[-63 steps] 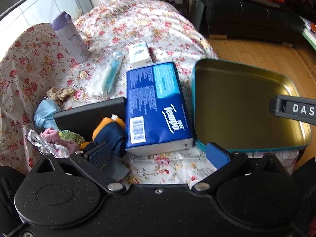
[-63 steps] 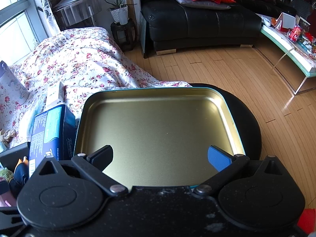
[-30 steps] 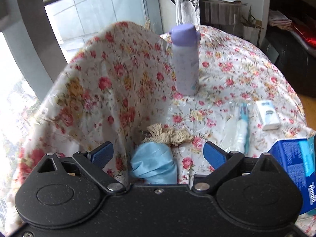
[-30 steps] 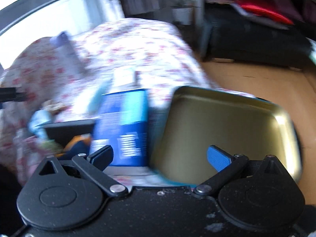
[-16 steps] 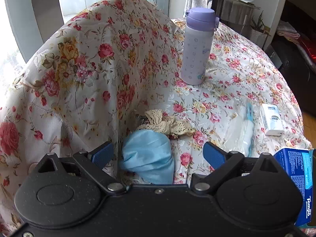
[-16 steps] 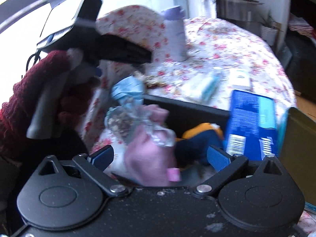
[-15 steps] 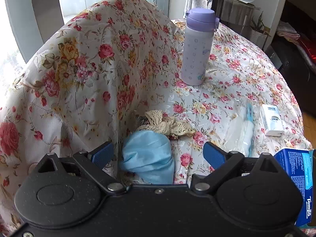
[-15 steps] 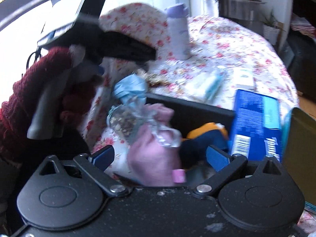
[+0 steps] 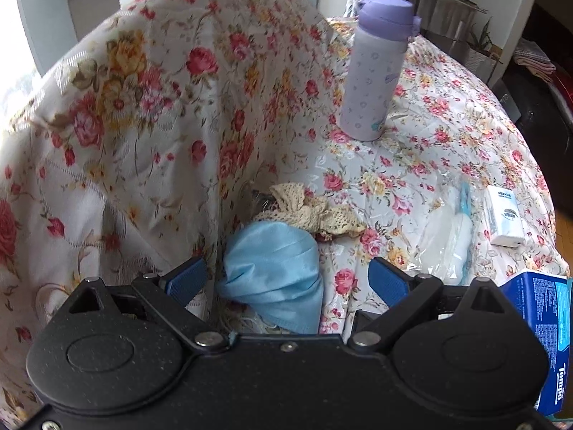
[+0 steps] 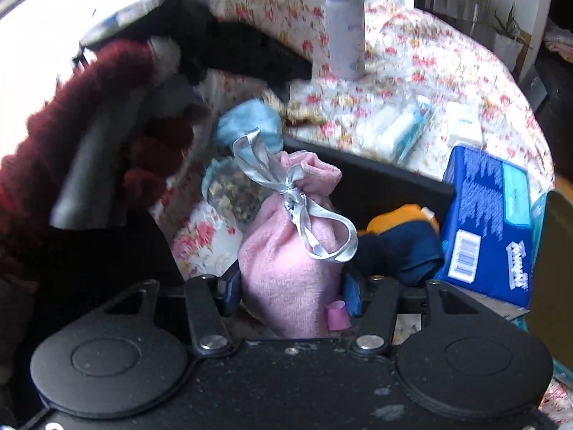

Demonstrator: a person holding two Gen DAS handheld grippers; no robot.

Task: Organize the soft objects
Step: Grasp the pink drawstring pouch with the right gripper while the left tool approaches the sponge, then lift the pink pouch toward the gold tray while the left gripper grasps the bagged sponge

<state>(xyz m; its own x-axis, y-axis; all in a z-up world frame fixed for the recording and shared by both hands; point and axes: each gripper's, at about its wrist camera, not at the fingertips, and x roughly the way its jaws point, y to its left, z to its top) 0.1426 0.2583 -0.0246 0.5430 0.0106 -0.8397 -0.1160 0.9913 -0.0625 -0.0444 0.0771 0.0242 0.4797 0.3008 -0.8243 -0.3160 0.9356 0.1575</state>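
A light blue satin pouch (image 9: 275, 272) with a beige lace bow (image 9: 308, 211) lies on the floral cloth between the fingers of my left gripper (image 9: 286, 279), which is open around it without touching. My right gripper (image 10: 290, 290) is shut on a pink velvet pouch (image 10: 286, 268) tied with a silver ribbon (image 10: 297, 200). The blue pouch also shows in the right wrist view (image 10: 247, 122). A mesh sachet (image 10: 232, 190) lies behind the pink pouch. A black box (image 10: 379, 186) holds navy and orange fabric (image 10: 401, 243).
A lilac bottle (image 9: 376, 71) stands on the cloth. A clear packet (image 9: 447, 236) and a small white box (image 9: 503, 215) lie to the right. A blue Tempo tissue pack (image 10: 487, 222) leans beside the black box. The person's red-gloved hand (image 10: 71, 136) holds the left gripper.
My right gripper has closed on the pink pouch, which was between open fingers before. My left gripper has edged slightly closer to the blue pouch and stays open.
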